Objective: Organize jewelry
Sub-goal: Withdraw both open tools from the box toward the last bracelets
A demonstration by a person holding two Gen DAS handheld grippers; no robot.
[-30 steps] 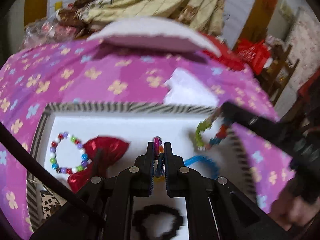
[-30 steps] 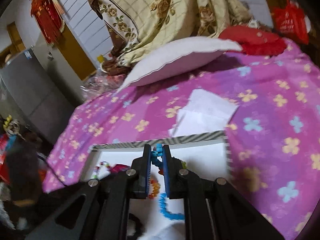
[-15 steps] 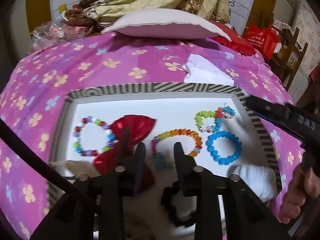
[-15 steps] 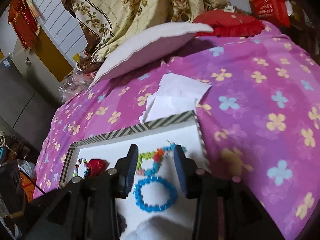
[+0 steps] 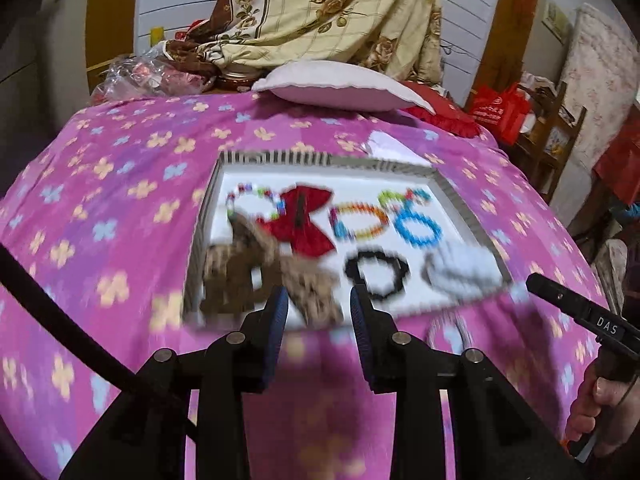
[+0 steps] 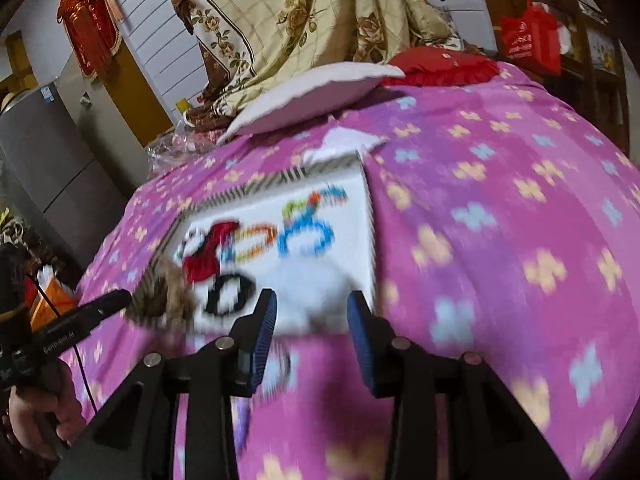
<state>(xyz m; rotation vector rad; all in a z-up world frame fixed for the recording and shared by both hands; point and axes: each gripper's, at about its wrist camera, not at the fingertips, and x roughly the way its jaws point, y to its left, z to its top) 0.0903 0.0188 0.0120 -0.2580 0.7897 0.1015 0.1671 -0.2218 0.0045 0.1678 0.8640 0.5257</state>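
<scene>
A white tray with a striped rim [image 5: 460,200] [image 6: 370,216] lies on the purple flowered bed. In it lie a multicolour bead bracelet [image 5: 250,200], a red bow [image 5: 306,220] [image 6: 206,256], a rainbow bracelet [image 5: 360,220] [image 6: 252,244], a blue bracelet [image 5: 420,228] [image 6: 306,234], a green one [image 5: 394,196], a black scrunchie [image 5: 376,272] [image 6: 228,290], a white scrunchie [image 5: 464,270] and a leopard-print bow [image 5: 276,276] [image 6: 168,292]. My left gripper [image 5: 318,308] is open and empty before the tray's near edge. My right gripper [image 6: 312,312] is open and empty at the tray's near right corner.
A white pillow [image 5: 340,86] and a red cushion [image 6: 444,66] lie at the bed's far end under a floral quilt [image 5: 332,12]. White paper [image 6: 344,142] lies beyond the tray. A wooden shelf [image 5: 552,136] stands to the right. The views are blurred by motion.
Both grippers opened, let go of the rainbow and blue-green bracelets into the tray, and pulled back and up from it. The whole tray now shows.
</scene>
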